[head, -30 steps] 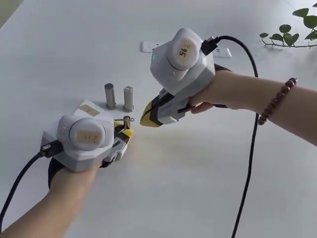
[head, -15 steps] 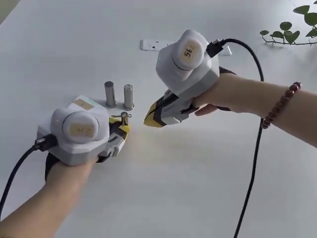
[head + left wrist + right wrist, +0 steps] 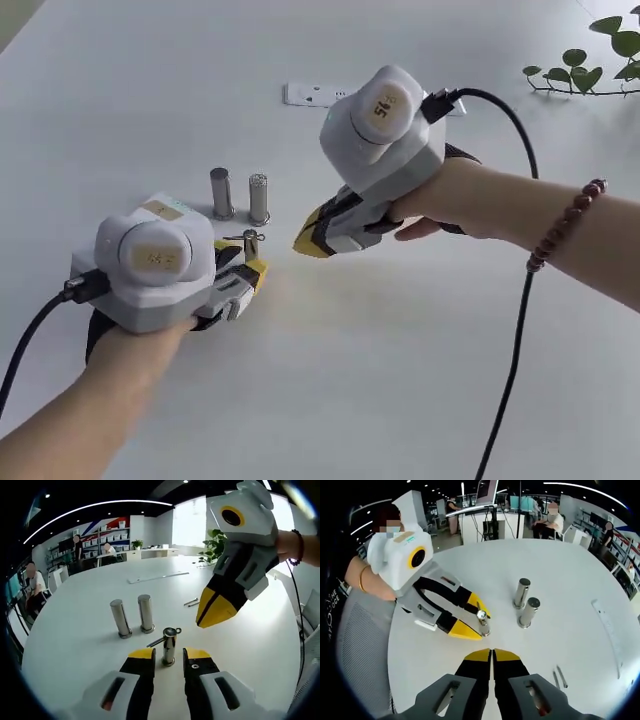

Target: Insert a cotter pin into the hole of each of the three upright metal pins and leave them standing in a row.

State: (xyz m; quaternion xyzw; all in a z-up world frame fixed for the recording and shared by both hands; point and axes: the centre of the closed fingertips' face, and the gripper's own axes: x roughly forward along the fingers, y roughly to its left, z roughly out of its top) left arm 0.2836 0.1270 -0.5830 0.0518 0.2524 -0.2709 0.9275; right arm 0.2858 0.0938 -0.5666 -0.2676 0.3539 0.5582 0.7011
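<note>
- Currently the left gripper (image 3: 169, 656) is sitting low over the white table (image 3: 75, 645), its jaws standing partly open on either side of the nearest metal pin (image 3: 169, 641). A sliver of gap is showing on each side, so nothing is being clamped.
- That pin is standing upright. A cotter pin (image 3: 156, 641) is passing through the hole near its top, the loop end pointing toward the right gripper.
- The right gripper (image 3: 492, 654) is hovering just beside that pin with its tips angling down. Its jaws are pressing together with nothing between them.
- The second metal pin (image 3: 120, 618) and the third metal pin (image 3: 145, 613) are standing upright side by side, a little beyond the nearest one. Whether anything is sitting in their holes cannot be told.
- Two spare cotter pins (image 3: 191, 602) are lying flat on the table farther out.
- A power strip (image 3: 315, 94) is lying at the far side in the head view, and a leafy sprig (image 3: 590, 60) is reaching in at the corner.
</note>
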